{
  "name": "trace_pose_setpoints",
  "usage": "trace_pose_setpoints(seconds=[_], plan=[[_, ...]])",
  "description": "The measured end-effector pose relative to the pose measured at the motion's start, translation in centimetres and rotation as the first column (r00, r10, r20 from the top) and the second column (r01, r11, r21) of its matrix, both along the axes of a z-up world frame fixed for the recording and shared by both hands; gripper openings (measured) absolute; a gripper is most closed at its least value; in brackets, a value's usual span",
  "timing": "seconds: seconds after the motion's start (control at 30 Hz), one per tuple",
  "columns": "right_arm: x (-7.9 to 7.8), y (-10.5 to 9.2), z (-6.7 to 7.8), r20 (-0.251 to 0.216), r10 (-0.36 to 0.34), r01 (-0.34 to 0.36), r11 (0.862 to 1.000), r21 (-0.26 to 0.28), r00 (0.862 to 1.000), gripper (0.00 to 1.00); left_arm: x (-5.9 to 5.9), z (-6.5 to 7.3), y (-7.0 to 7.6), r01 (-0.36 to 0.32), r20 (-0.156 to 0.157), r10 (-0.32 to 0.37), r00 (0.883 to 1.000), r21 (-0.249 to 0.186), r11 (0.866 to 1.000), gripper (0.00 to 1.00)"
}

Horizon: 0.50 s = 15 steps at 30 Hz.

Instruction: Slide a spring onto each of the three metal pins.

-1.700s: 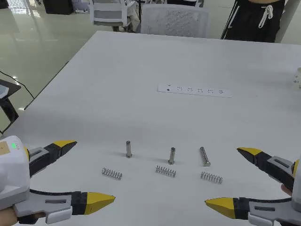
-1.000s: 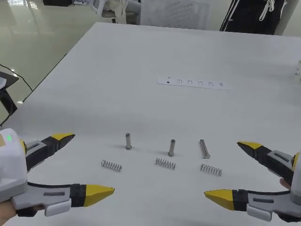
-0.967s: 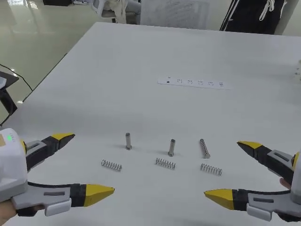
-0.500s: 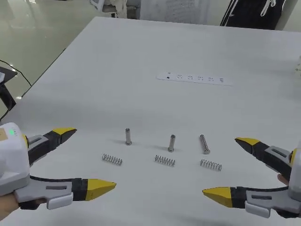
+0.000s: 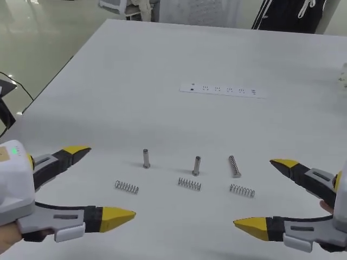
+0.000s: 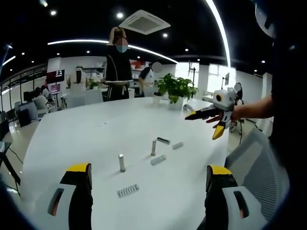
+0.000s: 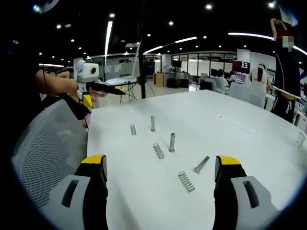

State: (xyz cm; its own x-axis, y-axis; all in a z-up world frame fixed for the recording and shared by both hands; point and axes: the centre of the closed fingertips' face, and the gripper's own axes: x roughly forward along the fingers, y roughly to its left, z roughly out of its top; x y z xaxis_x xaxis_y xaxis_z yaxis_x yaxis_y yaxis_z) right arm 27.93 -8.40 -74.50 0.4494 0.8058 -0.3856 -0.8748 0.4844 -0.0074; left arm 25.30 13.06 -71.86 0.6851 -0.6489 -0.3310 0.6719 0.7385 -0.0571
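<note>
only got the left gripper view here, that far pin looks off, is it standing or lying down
observer: Lying down. The right gripper view shows the far pin flat on the table, with a spring beside it, not on it.
operator: anything else on the table i can't see
observer: Yes. In the head view a white power strip lies farther back, away from the work.

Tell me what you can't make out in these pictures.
Head view: power strip markings, too small to read.
Head view: white object at the right edge, cut off by the frame.
Left gripper view: farthest pin, small and blurred; its ends look alike.
Head view: middle spring coil ends, too small.
</note>
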Motion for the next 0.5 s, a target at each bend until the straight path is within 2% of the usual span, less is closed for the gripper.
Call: trace_pose_setpoints(seconds=[0.2, 0.5], plan=[[-0.07, 0.19, 0.07, 0.002, 0.006, -0.006, 1.000, -0.003, 1.000, 0.93, 0.10, 0.32, -0.44, 0.012, 0.004, -0.012, 1.000, -0.003, 1.000, 0.96], [-0.41, -0.08, -0.25, -0.007, 0.003, -0.003, 1.000, -0.012, 1.000, 0.92, 0.00, 0.15, -0.36, 0.010, 0.001, -0.010, 1.000, -0.006, 1.000, 0.96]])
